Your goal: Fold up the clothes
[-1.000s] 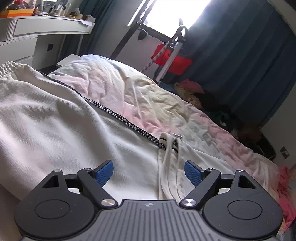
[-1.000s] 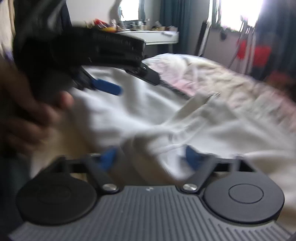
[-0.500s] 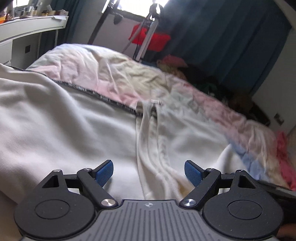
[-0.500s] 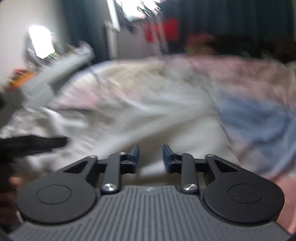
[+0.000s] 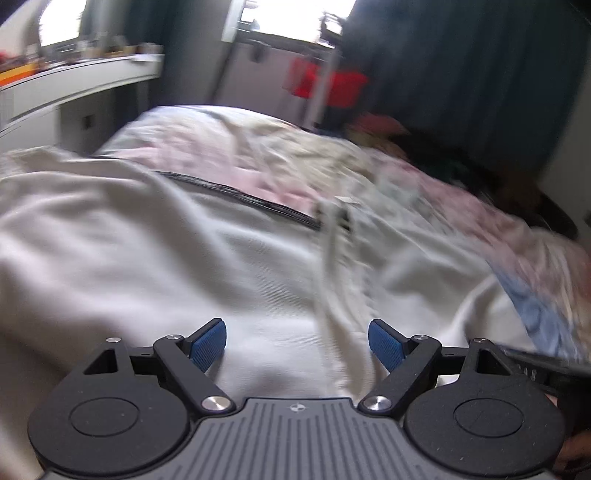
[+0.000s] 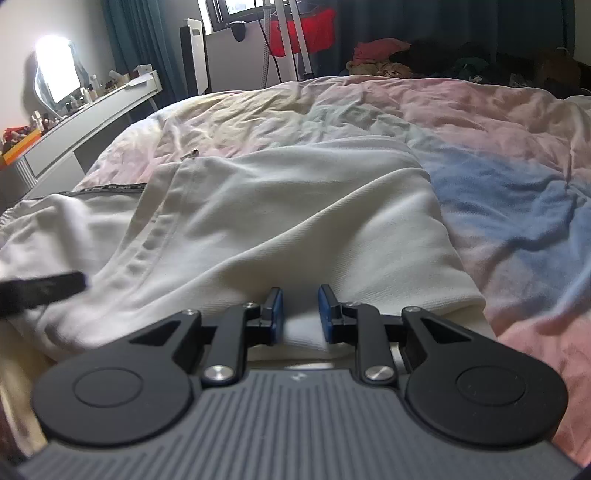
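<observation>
- My left gripper angles down over the white garment on the bed, jaws wide apart.
- My right gripper pinches its near hem.
- Left view is blurred.

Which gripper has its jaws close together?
The right gripper: its pads sit close together, nipping the hem of the white garment. The left gripper gapes wide over the cloth, holding nothing.

Dark curtains flank a bright window; a white desk stands left.
</observation>
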`<control>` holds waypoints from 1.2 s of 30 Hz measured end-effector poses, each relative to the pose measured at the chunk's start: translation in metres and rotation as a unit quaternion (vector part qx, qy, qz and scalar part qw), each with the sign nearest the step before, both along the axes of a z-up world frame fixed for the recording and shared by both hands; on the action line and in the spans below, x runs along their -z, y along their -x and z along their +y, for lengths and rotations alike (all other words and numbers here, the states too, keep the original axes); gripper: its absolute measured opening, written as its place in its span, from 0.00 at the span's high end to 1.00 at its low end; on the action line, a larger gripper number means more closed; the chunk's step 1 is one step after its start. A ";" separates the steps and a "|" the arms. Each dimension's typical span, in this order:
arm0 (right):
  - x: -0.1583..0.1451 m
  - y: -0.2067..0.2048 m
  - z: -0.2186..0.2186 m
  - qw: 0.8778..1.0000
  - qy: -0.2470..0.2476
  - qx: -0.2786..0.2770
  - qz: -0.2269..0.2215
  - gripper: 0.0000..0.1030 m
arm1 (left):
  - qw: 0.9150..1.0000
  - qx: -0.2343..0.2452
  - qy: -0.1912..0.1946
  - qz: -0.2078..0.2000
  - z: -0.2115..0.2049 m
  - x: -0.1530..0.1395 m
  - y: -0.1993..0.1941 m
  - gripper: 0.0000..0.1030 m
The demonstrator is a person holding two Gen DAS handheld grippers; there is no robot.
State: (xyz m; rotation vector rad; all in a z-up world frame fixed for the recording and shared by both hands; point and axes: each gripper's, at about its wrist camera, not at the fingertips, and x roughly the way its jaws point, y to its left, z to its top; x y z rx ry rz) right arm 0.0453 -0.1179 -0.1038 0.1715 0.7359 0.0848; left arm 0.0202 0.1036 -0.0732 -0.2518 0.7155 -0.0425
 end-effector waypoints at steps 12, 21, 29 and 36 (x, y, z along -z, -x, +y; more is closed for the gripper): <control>-0.002 0.002 -0.007 1.000 -0.030 0.006 0.001 0.78 | 0.976 -0.177 0.100 0.077 0.143 -0.035 0.030 0.07; -0.006 0.001 -0.005 1.000 -0.019 -0.001 0.004 0.77 | 0.933 -0.293 0.171 0.116 0.220 0.009 0.019 0.09; -0.007 -0.003 0.001 1.000 -0.010 -0.001 0.002 0.75 | 0.913 -0.368 0.175 0.038 0.257 0.009 0.019 0.23; -0.006 -0.006 0.002 1.000 0.000 -0.013 0.002 0.76 | 0.925 -0.369 0.094 0.008 0.259 -0.013 -0.006 0.62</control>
